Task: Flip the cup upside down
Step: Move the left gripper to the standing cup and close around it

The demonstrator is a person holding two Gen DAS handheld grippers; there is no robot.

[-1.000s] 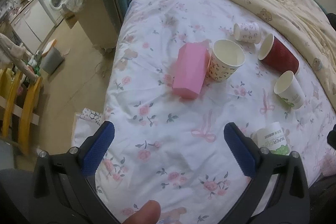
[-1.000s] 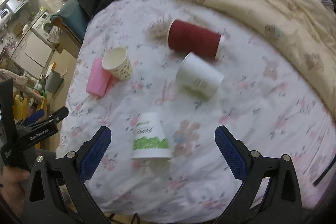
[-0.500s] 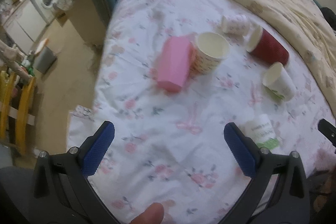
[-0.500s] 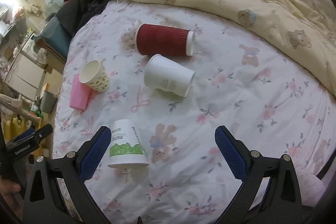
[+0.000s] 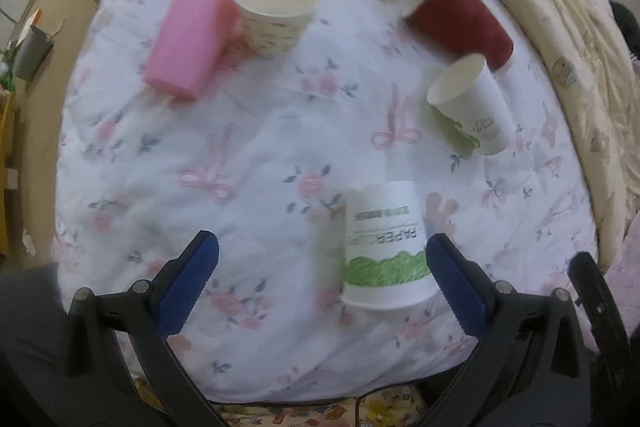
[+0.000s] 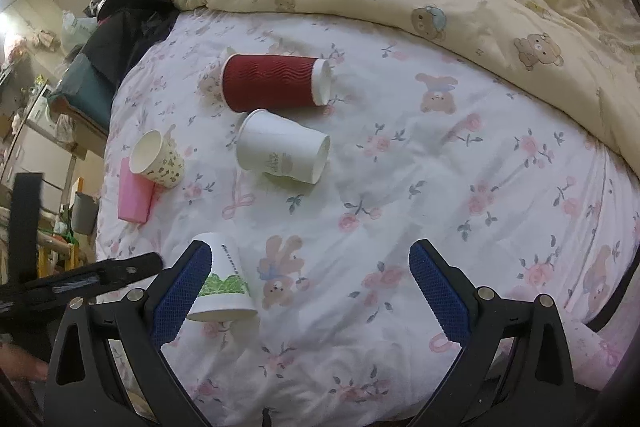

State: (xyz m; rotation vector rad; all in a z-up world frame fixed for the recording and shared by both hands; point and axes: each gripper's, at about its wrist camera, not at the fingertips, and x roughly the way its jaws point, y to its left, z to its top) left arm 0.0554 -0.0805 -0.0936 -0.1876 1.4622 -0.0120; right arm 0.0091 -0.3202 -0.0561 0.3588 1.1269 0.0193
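I hold a pair of tongs in each hand above a bed (image 5: pixel 256 147) with a white floral sheet. My left tongs (image 5: pixel 320 267) gape wide and grip nothing. My right tongs (image 6: pixel 308 279) also gape wide and empty.

The landmark is a white paper cup with a green grass band (image 5: pixel 382 251), already standing mouth down on the sheet near the bed's front edge. It sits just inside the right finger of my left tongs, and just beside the left finger of my right tongs; I cannot tell whether either touches it.

Beyond this cup, a plain white cup (image 5: pixel 472 103) lies on its side. Farther beyond, a dark red ribbed cup (image 5: pixel 460 15) lies on its side too. Far beyond and to the left, a patterned cup (image 5: pixel 276 11) leans mouth up against a pink box (image 5: pixel 188 35).

I judge one flip is done; the others wait, and nothing is gripped yet.
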